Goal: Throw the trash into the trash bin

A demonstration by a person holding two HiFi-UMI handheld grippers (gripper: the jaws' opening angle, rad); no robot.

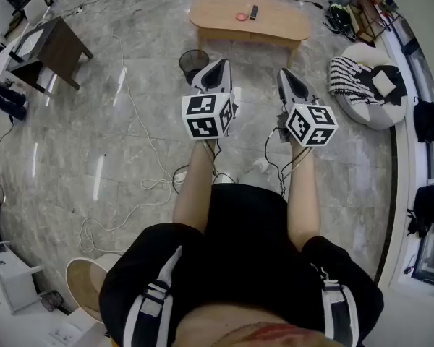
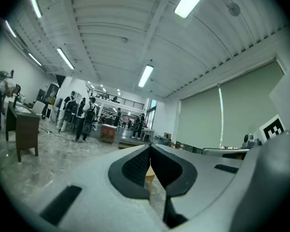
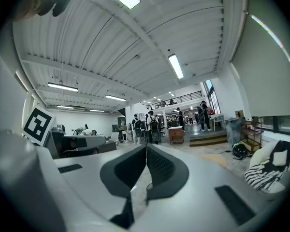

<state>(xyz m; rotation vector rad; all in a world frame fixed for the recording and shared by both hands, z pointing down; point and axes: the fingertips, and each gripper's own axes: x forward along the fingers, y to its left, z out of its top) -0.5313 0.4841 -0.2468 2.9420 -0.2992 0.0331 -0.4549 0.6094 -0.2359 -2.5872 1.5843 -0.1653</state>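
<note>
A black mesh trash bin (image 1: 194, 62) stands on the marble floor, just beyond and left of my left gripper (image 1: 219, 66). Farther off, a low oval wooden table (image 1: 275, 27) carries a small pink-red object (image 1: 243, 16) and a slim dark object (image 1: 254, 11). My right gripper (image 1: 284, 75) is held level beside the left one, both pointing toward the table. In the left gripper view the left gripper (image 2: 150, 147) has its jaws closed tip to tip with nothing between them. The right gripper (image 3: 146, 147) is likewise shut and empty in its own view.
A white beanbag (image 1: 369, 100) with striped and dark cloth lies at the right (image 3: 273, 168). A dark side table (image 1: 54, 48) stands at the left. Cables (image 1: 141, 136) trail over the floor. Several people (image 2: 82, 115) stand far across the hall.
</note>
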